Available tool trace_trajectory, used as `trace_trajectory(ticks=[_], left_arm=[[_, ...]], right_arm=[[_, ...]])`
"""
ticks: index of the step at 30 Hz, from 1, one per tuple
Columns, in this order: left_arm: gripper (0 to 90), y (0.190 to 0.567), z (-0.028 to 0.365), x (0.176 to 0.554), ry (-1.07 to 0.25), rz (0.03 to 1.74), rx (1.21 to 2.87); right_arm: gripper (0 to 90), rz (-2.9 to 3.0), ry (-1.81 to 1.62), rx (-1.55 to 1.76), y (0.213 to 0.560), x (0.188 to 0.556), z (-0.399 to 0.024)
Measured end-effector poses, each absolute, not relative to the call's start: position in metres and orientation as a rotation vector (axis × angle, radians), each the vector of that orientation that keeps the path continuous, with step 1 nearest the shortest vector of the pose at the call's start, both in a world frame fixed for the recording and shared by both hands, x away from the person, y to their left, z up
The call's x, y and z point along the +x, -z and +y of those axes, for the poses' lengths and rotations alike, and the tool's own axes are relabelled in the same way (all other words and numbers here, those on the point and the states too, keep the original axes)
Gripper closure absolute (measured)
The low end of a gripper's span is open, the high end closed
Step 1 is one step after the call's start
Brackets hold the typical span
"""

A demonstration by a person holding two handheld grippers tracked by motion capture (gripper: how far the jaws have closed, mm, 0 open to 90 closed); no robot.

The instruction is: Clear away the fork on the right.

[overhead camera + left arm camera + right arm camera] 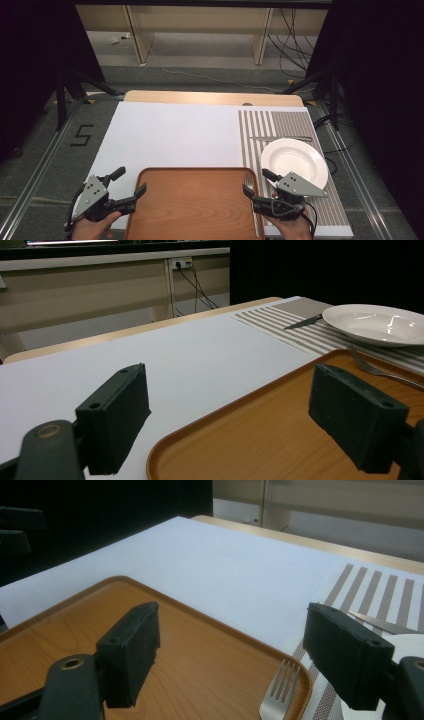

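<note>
A brown wooden tray [195, 205] lies at the table's near edge. My left gripper [131, 181] is open astride the tray's left rim [165, 447], with nothing held. My right gripper [256, 182] is open at the tray's right rim, nothing pressed between its pads. A metal fork [282, 685] lies along the tray's right edge [248, 178], tines pointing away, between the right gripper's jaws. A white plate [295, 160] sits on the striped placemat [260, 125] just right of the tray. A knife [280, 138] lies beyond the plate.
A white board [175, 135] covers most of the tabletop beyond the tray. The placemat runs along the right side. Behind the table are floor, shelving legs and cables, with dark stands at both sides.
</note>
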State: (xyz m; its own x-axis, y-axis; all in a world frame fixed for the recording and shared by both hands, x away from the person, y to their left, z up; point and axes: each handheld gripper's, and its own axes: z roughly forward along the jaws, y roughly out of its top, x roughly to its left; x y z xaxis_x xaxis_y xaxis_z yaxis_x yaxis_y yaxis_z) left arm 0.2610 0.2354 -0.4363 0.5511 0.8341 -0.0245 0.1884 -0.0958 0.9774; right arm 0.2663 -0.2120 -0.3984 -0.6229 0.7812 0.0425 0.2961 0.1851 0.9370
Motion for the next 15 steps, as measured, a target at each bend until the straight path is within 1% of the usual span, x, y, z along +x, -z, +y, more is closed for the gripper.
trace_trajectory(ticks=[5,9,15], left_arm=[[16.2,0.436,0.237,0.260,-0.682,0.888,1.602],[16.1,0.437,0.235,0.261,-0.680,0.878,1.600],[16.1,0.436,0.235,0.262,-0.677,0.883,1.607]], right_arm=[[23.0,1.984,-1.461,0.998,0.400,0.259,-0.215],[22.5,2.006,-1.457,1.061,0.402,0.250,-0.219],[22.0,1.971,-1.470,1.050,0.404,0.247,-0.221]])
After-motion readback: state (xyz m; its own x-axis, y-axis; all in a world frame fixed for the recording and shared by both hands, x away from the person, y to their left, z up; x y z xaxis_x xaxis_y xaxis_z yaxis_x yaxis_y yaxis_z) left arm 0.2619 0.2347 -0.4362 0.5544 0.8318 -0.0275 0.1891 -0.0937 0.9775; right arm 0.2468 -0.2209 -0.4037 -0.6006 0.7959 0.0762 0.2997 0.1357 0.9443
